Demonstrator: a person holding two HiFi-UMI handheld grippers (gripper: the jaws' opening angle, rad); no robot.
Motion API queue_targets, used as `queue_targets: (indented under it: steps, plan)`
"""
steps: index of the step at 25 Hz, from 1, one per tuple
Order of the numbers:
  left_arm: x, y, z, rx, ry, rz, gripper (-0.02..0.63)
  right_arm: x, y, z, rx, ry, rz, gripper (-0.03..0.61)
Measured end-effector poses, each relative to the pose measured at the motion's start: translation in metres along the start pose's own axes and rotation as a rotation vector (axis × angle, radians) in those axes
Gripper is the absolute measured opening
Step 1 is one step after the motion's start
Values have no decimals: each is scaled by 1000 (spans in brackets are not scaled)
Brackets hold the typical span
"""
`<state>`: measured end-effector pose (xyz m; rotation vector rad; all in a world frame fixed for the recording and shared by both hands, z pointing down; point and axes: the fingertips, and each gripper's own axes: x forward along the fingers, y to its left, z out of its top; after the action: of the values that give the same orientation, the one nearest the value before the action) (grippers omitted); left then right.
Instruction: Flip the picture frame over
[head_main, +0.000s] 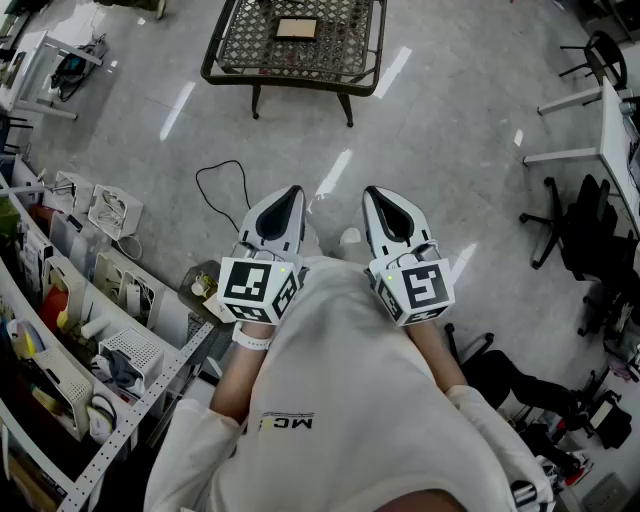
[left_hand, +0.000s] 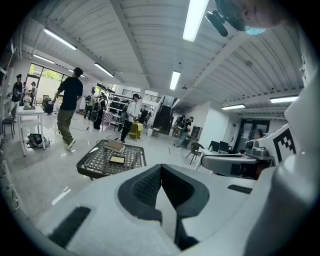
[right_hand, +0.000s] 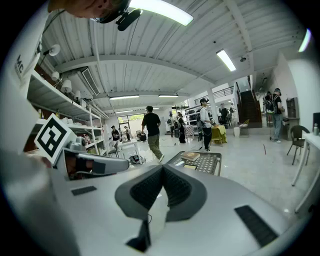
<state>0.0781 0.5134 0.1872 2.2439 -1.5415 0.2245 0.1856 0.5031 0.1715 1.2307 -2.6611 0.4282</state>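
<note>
Head view: left gripper and right gripper sit side by side, apart, close to the person's chest; picture frame lies flat on the mesh table well ahead, loads of bare floor between; shelves crowd the left edge.

Left gripper view: jaws pinched together, empty; frame well inside the table's rim.

Right gripper view: same deal, jaws closed, empty; table beyond the tips, open floor to its right.

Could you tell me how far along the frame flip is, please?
Nothing looks done: the frame lies flat on the table, untouched. In hand: nothing; the left gripper and right gripper are shut, empty, well short of it. Left: approach, grip, flip.
</note>
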Motion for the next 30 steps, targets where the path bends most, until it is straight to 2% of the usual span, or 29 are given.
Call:
queue_targets:
  steps: [5,9,12,16,21,25,30]
  plan:
    - [4,-14,-2,11,0,-18,21,-5,-9,-1,-4,-5,-8,17]
    - [7,-8,3,9,-12,-3,20,6,-11,1,0,1,11,16]
    - [7,5,9,-9,-27,8,20,19,-7,11,-34,-6,25,17]
    - [3,36,16,-33,-41,34,20,45,-1,24,-78,-19,25,17]
    - [-5,91,25,-71,-54,79,21,88,9,25,-45,-2,8,17]
    - [-9,130,36,-64,-69,69,20,126,37,36,-69,-5,35,17]
    - [4,165,48,-65,-70,35,21,161,38,47,-79,-8,-21,17]
